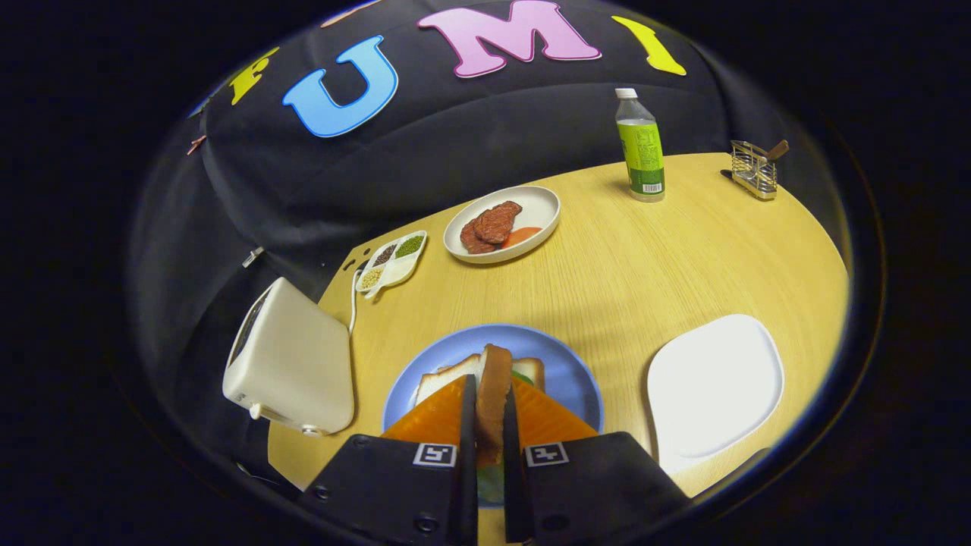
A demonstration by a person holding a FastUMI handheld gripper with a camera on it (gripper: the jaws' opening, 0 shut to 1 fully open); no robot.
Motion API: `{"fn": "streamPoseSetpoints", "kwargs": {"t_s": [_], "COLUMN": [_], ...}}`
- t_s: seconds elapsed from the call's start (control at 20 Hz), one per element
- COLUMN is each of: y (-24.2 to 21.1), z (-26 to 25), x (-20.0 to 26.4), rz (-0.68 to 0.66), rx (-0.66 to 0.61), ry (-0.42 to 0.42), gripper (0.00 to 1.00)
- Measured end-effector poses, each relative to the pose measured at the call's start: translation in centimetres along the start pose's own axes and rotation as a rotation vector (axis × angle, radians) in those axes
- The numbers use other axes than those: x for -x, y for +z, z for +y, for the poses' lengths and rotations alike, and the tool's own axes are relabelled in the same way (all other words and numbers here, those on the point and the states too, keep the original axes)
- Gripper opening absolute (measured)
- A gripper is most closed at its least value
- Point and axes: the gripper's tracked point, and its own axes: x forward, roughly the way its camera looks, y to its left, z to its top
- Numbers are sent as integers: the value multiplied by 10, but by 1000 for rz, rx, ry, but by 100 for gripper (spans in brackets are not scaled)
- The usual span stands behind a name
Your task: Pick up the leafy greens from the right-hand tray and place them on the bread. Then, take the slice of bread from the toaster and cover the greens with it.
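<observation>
Wooden surface (645,258) holds everything. On the left stands a white toaster (292,360). On the right lies an empty white tray (713,390). Near the middle sits a blue plate (569,375) with a bread slice (447,375) and a bit of leafy greens (522,377) on it. The gripper (490,425) jaws pinch a second bread slice (493,390) on its edge, just above that plate.
</observation>
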Motion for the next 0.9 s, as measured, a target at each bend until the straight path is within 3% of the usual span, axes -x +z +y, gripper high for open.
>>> {"fn": "streamPoseSetpoints", "kwargs": {"t_s": [0.05, 0.3, 0.35, 0.6, 0.9], "y": [-2, -11, -10, -3, 44], "z": [-4, -26, -27, -29, -11], "x": [1, -6, -4, 18, 71], "rz": [9, 69, 69, 52, -140], "rx": [12, 94, 103, 179, 304], "ry": [-10, -61, -62, -37, -7], "gripper": [18, 55, 56, 87, 92]}}
